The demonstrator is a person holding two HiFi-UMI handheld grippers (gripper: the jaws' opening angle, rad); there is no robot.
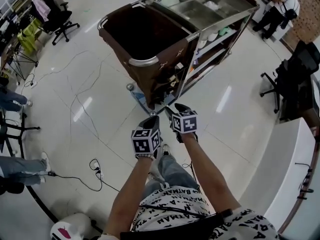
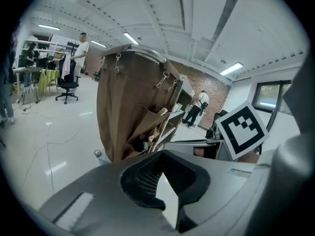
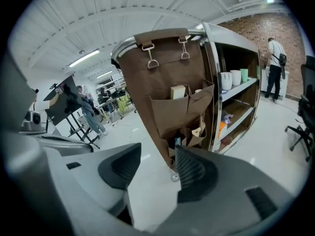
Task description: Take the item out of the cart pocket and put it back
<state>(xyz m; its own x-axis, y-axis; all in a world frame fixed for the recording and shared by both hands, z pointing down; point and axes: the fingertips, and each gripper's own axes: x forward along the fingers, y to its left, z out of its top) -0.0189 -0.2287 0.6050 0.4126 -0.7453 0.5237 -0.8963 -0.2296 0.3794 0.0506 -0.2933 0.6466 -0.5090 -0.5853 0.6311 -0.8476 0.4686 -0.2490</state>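
Observation:
The cart (image 1: 220,11) has a brown cloth bag (image 1: 145,34) hung on its near end, with sewn pockets (image 3: 170,113) facing me. A beige box (image 3: 177,92) stands in an upper pocket; paper items (image 3: 199,130) and a small blue thing (image 3: 177,142) sit in the lower ones. My left gripper (image 1: 151,120) and right gripper (image 1: 171,110) hover side by side just short of the pockets, touching nothing. The right gripper (image 3: 157,178) is wide open and empty. The left gripper (image 2: 165,181) shows a gap between its pads, with only floor behind.
Steel shelves (image 3: 236,90) with white cups stand beside the bag. A small round caster (image 1: 130,87) sits at the cart's foot. Cables (image 1: 95,166) trail on the floor at left, office chairs (image 1: 60,19) stand around, a white counter (image 1: 295,154) runs along the right, and a person (image 1: 277,6) stands far back.

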